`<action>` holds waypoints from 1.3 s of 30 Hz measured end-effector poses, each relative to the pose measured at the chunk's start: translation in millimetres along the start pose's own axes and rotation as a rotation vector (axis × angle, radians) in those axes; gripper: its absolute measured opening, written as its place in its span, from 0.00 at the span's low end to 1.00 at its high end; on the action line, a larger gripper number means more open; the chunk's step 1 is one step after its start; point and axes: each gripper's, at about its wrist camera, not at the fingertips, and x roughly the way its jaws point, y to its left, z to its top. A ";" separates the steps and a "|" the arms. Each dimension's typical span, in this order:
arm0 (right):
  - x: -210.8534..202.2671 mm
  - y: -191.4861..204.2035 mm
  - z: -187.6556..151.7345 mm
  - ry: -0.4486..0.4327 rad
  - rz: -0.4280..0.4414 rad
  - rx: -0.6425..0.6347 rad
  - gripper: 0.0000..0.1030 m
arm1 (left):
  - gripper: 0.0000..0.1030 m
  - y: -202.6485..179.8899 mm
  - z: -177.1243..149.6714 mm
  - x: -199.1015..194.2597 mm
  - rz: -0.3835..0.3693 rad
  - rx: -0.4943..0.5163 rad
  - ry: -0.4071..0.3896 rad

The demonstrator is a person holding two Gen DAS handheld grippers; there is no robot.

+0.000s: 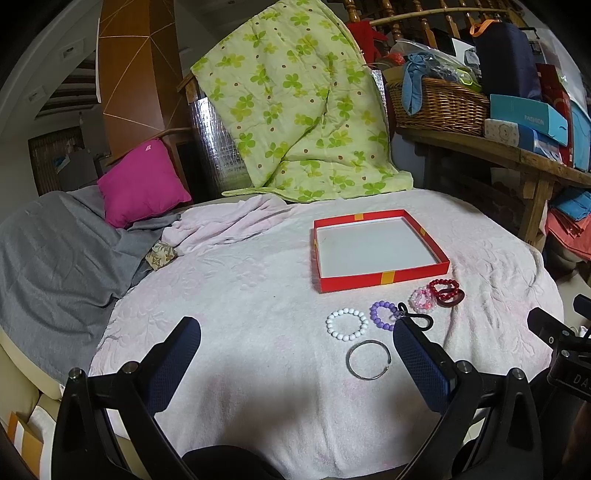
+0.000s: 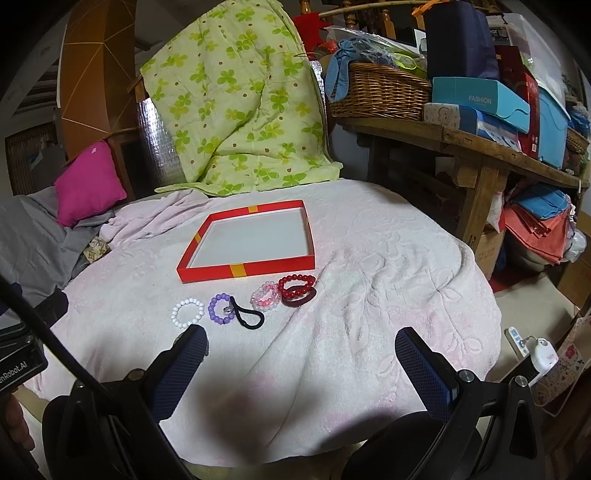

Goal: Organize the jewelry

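A blue box [image 2: 480, 98] on the side shelf reads "FASHION". Both claws, left [image 1: 295, 354] and right [image 2: 301, 363], are spread wide and holding nothing. The bracelets (white [image 1: 347, 324], purple [image 1: 384, 314], pink [image 1: 422, 298], red [image 1: 444, 288]) lie in a row just ahead of them, a silver bangle [image 1: 368, 359] nearest, in front of the empty red tray [image 1: 384, 278].

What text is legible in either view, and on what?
"FASHION": teal box on the wooden shelf.
"nRobot.AI", cut off at the frame edge: left gripper body, seen from the right wrist.
"DA", cut off: right gripper body, seen from the left wrist.
Print on the dark bag and the cardboard carton: too blurred to read.
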 end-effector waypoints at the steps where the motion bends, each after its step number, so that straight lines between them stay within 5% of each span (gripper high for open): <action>1: 0.5 0.1 0.0 0.001 0.001 0.000 1.00 | 1.00 0.4 -0.1 0.2 -0.001 0.000 0.001; 15: 11.5 -6.1 5.0 0.030 -0.032 -0.019 1.00 | 1.00 0.2 -1.7 13.3 -0.010 0.005 0.025; 21: 34.2 -26.7 11.2 0.022 0.021 -0.022 1.00 | 1.00 4.0 -11.2 47.5 -0.148 -0.015 0.048; 26: 81.8 -50.9 21.1 0.101 0.096 0.019 0.85 | 1.00 4.3 -29.4 93.7 -0.231 -0.025 0.119; 31: 142.2 -53.6 29.8 0.207 0.184 0.058 0.55 | 1.00 2.3 -41.5 125.9 -0.255 -0.017 0.178; 39: 210.3 -44.0 39.0 0.314 0.213 0.058 0.40 | 1.00 6.2 -49.2 166.7 -0.274 -0.058 0.244</action>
